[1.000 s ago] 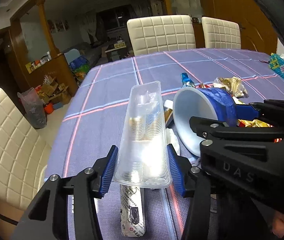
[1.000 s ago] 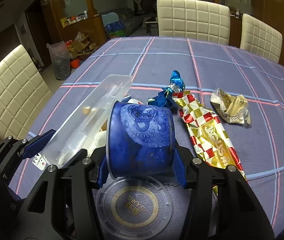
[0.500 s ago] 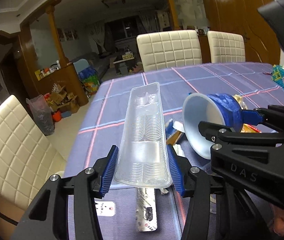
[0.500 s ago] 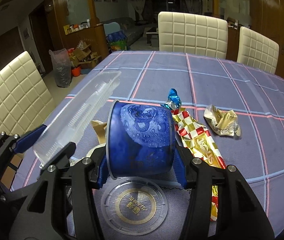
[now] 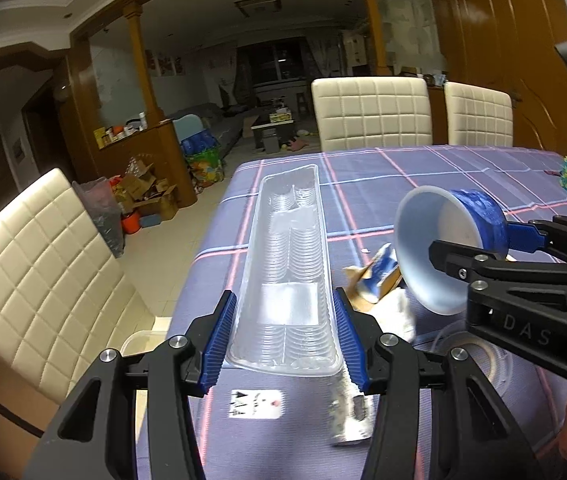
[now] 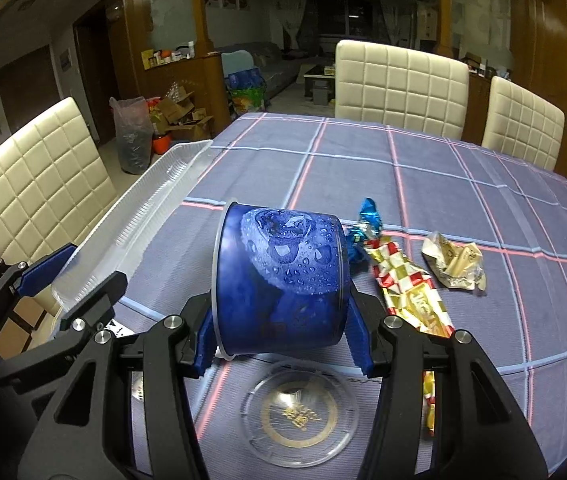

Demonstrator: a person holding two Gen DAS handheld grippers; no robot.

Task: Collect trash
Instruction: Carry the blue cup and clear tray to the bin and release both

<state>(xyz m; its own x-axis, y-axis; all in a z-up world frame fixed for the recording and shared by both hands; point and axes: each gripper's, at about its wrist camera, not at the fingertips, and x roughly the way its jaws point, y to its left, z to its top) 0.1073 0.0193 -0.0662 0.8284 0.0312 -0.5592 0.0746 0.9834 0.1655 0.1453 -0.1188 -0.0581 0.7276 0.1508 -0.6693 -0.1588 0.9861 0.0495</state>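
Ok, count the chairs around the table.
3: one chair at the table's left side, two at the far end, a nearer chair and another right of it. More may be out of frame.

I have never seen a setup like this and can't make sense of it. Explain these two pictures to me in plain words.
No robot here: a person carries a handheld two-finger tool in each hand, each with a wide-angle camera looking along its jaws.

In the left tool's view, the left gripper has its jaws closed on a long clear plastic tray. The other tool shows at the right.

In the right tool's view, the right gripper clamps a blue cup, tipped on its side.

Both are lifted above a table with a checked cloth. On it lie a clear round lid, a red and gold wrapper, a blue foil wrapper and a crumpled pale gold wrapper.
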